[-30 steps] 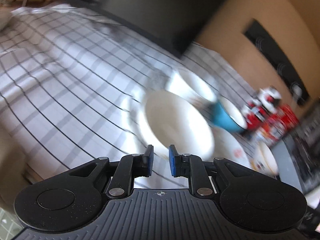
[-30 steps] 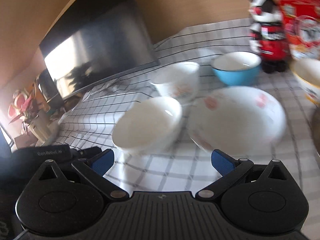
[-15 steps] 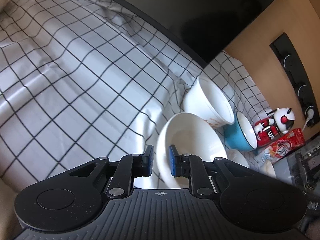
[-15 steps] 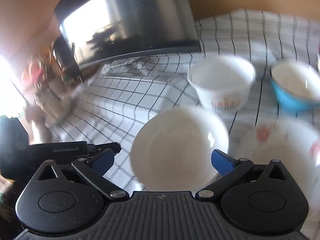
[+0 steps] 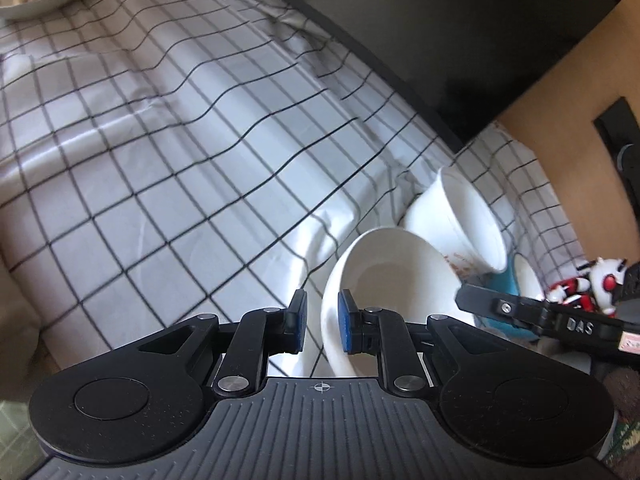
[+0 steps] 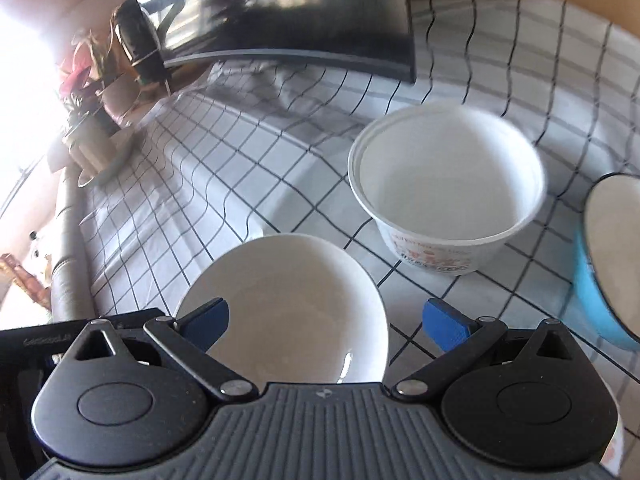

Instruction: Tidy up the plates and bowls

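Checked tablecloth fills the frame; left gripper pinches the white bowl's rim at lower centre, right gripper gapes wide.

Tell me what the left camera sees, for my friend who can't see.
The left gripper straddles the rim of a white bowl on a checked cloth. Behind stand a taller white tub and a blue bowl.
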The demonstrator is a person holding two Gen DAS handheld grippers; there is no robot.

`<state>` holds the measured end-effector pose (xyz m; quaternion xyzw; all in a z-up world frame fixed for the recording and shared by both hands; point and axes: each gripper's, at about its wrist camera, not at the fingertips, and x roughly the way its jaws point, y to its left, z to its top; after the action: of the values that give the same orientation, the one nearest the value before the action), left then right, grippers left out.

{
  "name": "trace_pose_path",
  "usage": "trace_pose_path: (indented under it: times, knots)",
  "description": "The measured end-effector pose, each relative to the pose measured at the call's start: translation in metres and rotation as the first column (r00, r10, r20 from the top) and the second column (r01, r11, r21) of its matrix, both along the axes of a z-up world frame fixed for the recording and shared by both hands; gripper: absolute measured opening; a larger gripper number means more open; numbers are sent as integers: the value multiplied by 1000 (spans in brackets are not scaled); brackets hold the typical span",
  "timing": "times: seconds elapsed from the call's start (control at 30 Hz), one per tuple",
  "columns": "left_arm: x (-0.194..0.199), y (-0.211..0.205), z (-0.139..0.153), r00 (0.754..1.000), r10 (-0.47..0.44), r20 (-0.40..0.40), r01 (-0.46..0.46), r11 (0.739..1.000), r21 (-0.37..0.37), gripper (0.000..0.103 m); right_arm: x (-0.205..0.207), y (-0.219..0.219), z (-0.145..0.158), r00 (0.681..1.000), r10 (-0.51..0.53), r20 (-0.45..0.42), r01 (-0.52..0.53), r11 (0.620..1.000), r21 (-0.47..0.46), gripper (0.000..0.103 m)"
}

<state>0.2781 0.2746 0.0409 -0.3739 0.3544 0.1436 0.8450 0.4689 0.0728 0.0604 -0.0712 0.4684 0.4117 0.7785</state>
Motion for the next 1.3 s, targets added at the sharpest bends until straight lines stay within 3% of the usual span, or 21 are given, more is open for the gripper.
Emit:
trace_pose_path:
  times: [0.17, 0.37, 0.6, 0.9, 1.17, 1.3]
  knots:
    - [7, -11, 1, 998, 42, -45, -40, 998, 43, 23, 25, 11, -28, 995, 22, -98, -24, 1000, -18, 103]
    - [19, -23, -3, 993, 28, -115, -19, 997, 79, 23, 41, 13, -50, 980, 15, -201, -20, 1000, -20, 103]
    - [32, -25, -18, 989, 4, -149, 5, 998, 60, 24, 42, 19, -54, 979, 33, -200, -44, 998, -50, 103]
    - [35, -26, -29, 987, -20, -162, 28, 999, 46, 32, 40, 30, -52, 981, 60, -186, -85, 988, -129, 103]
    - [37, -29, -32, 985, -53, -165, 66, 995, 77, 33, 47, 32, -52, 974, 12, -228, -43, 990, -131, 103]
    - [37, -32, -32, 985, -58, -164, 75, 992, 102, 33, 45, 34, -52, 973, 59, -224, -92, 986, -142, 103]
